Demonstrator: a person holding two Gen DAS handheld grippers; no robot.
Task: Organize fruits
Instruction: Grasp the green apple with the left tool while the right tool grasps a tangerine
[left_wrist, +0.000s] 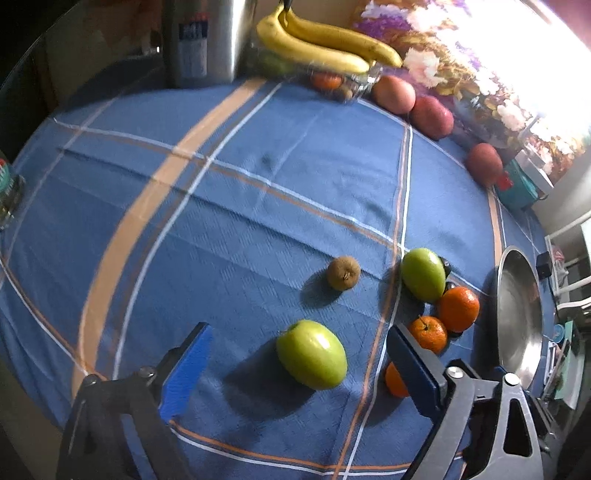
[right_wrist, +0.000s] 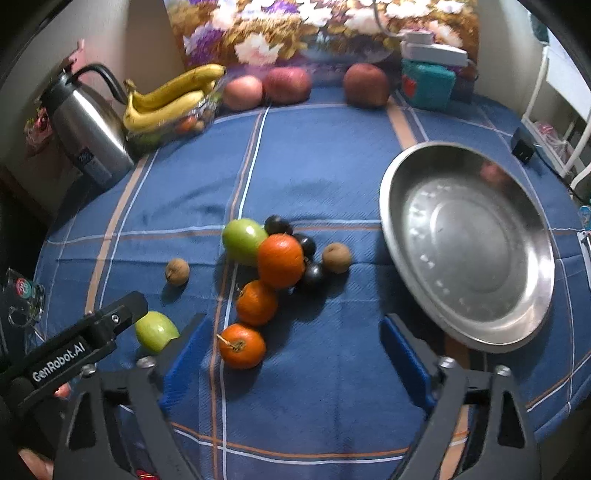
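Open cloth: blue tablecloth (right_wrist: 314, 177) lies bare from centre toward 12 o'clock
Fruit cluster: oranges (right_wrist: 279, 260), green apple (right_wrist: 243, 240) and dark plums (right_wrist: 277, 224) crowd the centre
Steel plate (right_wrist: 469, 243): fills 3 o'clock
Kettle (right_wrist: 86, 129), bananas (right_wrist: 166, 99): block 10 o'clock
Red apples (right_wrist: 288, 85): line 12 o'clock edge

Left gripper (left_wrist: 299, 369): black angular frame with cut-out slots, silver round-head screws at the finger pivots, flat blue ribbed pads on both fingers. Right gripper (right_wrist: 295, 362): same build, black arms, blue pads, silver screws. The left unit's black side bar, seen from the right wrist view, carries white "GenRobot.AI" lettering and a small screw. Fingertips (right_wrist: 62, 392) beneath it, possibly bare; too blurred to tell.
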